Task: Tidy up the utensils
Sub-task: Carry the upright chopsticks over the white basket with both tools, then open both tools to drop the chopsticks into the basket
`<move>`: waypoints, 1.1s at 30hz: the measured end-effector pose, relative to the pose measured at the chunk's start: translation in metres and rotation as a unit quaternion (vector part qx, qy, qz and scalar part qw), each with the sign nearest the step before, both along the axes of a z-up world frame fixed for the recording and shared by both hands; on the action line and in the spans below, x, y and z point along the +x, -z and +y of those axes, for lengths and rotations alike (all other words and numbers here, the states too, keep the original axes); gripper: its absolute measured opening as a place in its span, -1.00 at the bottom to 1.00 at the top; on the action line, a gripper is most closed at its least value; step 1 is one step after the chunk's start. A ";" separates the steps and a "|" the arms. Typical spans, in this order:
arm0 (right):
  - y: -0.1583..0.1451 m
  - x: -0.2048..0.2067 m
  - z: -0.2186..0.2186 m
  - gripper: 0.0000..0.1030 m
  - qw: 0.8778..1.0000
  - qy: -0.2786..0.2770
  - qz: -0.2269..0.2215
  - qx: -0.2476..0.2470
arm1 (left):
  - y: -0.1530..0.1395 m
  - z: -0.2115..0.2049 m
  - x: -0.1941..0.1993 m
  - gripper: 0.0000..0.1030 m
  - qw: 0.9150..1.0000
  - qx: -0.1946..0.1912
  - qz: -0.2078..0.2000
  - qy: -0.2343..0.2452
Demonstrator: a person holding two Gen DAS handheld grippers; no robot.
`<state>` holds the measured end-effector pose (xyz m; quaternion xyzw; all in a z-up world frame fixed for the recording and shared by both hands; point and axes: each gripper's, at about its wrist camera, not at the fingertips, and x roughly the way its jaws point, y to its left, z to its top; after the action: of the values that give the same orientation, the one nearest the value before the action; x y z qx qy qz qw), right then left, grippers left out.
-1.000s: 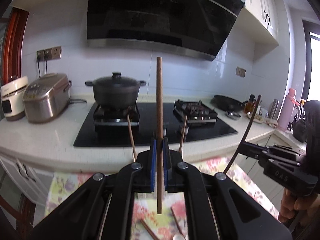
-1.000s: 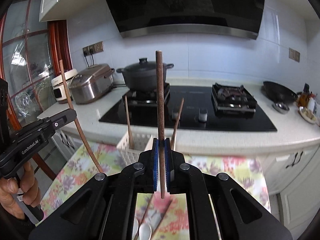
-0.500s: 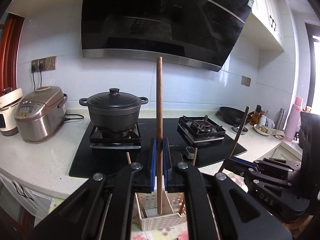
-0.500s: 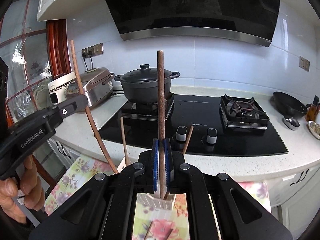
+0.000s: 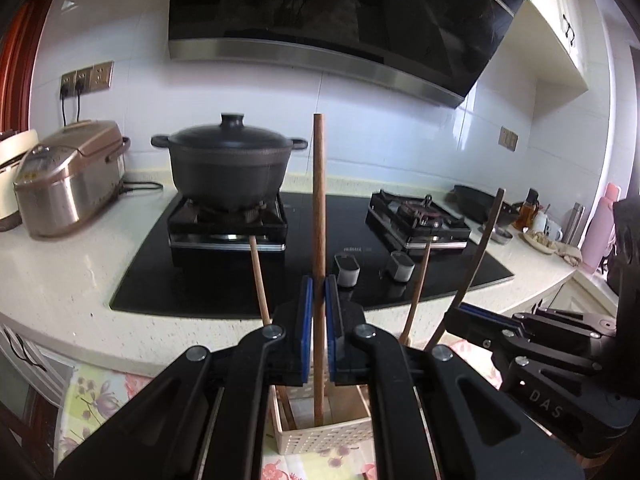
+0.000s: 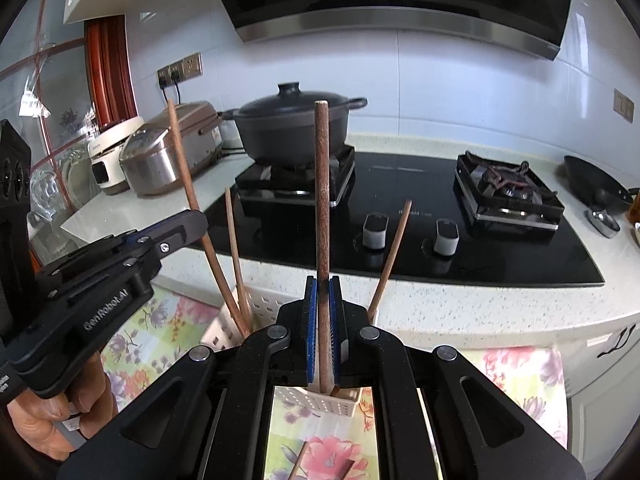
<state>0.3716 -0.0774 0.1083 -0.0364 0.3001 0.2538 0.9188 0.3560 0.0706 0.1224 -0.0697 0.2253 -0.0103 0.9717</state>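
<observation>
My left gripper is shut on a brown wooden chopstick, held upright with its lower end inside the white slotted utensil basket. My right gripper is shut on another brown chopstick, also upright, its lower end over the same basket. Each gripper shows in the other's view: the right one at the right, the left one at the left. Two lighter chopsticks stand slanted in the basket.
The basket stands on a floral cloth where more utensils lie. Behind is a white counter edge, a black hob with a lidded pot, rice cookers at the left, and bottles and a wok at the right.
Both grippers have lowered with their chopsticks and moved in toward each other over the basket. The basket has come into view under both chopstick ends.
</observation>
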 end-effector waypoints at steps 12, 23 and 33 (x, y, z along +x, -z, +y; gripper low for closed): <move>0.031 0.012 0.007 -0.87 0.999 -0.008 0.040 -0.018 | 0.042 -0.006 0.020 -0.88 0.998 0.008 0.065 0.009; 0.035 0.008 -0.004 -0.82 0.999 -0.002 0.045 -0.008 | 0.045 0.009 0.018 -0.76 0.997 -0.012 0.075 -0.001; 0.048 -0.036 -0.036 -0.23 0.999 0.016 0.044 0.002 | 0.036 0.007 -0.039 -0.57 0.998 -0.016 0.056 -0.007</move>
<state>0.3357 -0.1134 0.0604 -0.0188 0.3401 0.2413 0.9087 0.3165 0.0774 0.0867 -0.0876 0.2791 -0.0033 0.9563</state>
